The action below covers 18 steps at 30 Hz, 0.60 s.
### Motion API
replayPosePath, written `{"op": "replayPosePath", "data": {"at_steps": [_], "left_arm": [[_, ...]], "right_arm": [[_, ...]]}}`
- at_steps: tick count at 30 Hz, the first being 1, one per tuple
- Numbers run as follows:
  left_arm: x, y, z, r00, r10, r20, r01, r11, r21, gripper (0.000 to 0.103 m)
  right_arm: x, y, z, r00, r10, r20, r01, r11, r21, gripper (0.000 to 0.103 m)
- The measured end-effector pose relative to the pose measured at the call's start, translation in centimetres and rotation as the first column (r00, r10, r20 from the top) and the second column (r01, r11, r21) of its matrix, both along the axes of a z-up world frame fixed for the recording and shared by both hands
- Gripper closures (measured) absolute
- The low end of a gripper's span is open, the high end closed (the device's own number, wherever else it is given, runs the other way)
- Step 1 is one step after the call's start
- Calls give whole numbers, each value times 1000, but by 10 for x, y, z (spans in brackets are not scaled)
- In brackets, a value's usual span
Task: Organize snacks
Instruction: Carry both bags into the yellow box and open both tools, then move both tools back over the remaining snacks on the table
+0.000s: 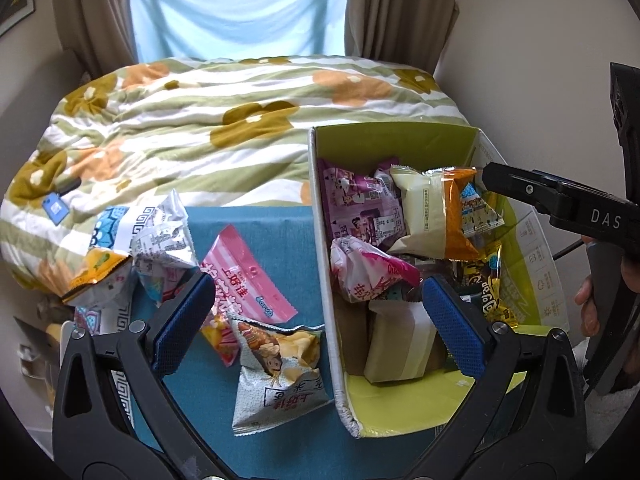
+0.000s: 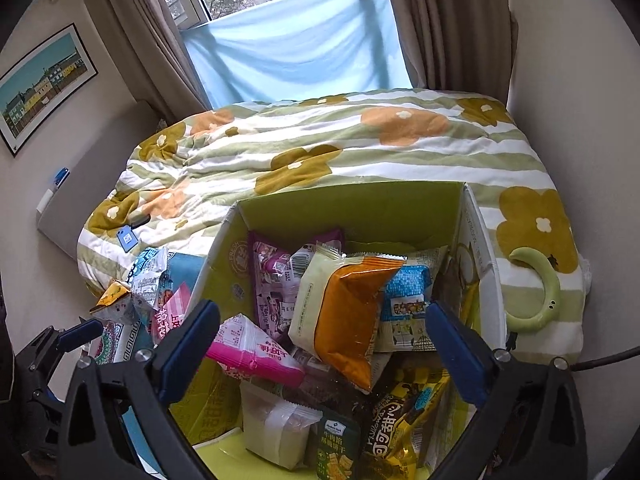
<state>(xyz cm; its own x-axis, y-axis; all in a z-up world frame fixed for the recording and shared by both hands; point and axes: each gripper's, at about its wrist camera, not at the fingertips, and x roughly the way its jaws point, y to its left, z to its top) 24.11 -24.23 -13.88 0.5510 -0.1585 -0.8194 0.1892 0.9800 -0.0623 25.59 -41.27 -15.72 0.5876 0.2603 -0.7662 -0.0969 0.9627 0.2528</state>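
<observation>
A green cardboard box (image 1: 384, 136) (image 2: 352, 208) stands on a blue cloth (image 1: 280, 228) and holds several snack packets, with an orange and cream packet (image 1: 436, 216) (image 2: 344, 316) on top. Loose packets lie left of the box: a pink one (image 1: 244, 276), a grey one (image 1: 276, 376) and a white and blue one (image 1: 160, 236). My left gripper (image 1: 316, 328) is open and empty above the box's left wall. My right gripper (image 2: 320, 344) is open and empty over the box. Its finger (image 1: 520, 188) shows at the right of the left wrist view.
A bed with a green striped flower quilt (image 1: 240, 120) (image 2: 360, 148) lies behind the box. A green crescent object (image 2: 536, 296) rests on the quilt right of the box. A small blue tag (image 1: 54, 208) lies on the quilt at left. Curtains and a window stand beyond.
</observation>
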Motion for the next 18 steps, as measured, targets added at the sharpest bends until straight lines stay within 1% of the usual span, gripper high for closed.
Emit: {"op": "replayPosePath", "data": {"at_steps": [4, 7, 10, 14, 18], "left_arm": [[-5, 5, 17, 1000, 7, 30, -7, 1000, 1, 1], [-11, 11, 29, 998, 9, 55, -10, 1000, 14, 0], [-19, 21, 38, 997, 13, 75, -14, 1000, 10, 0], [-33, 43, 49, 995, 16, 101, -16, 1000, -6, 0], [-50, 75, 58, 991, 9, 137, -6, 1000, -21, 0]], "right_arm": [[-5, -3, 13, 1000, -5, 24, 5, 1000, -2, 1], [-10, -4, 24, 999, -16, 42, 16, 1000, -2, 1], [-20, -2, 34, 997, -25, 66, 27, 999, -27, 1], [-36, 5, 46, 995, -41, 91, 44, 998, -38, 1], [-55, 18, 60, 990, -62, 128, 70, 996, -57, 1]]}}
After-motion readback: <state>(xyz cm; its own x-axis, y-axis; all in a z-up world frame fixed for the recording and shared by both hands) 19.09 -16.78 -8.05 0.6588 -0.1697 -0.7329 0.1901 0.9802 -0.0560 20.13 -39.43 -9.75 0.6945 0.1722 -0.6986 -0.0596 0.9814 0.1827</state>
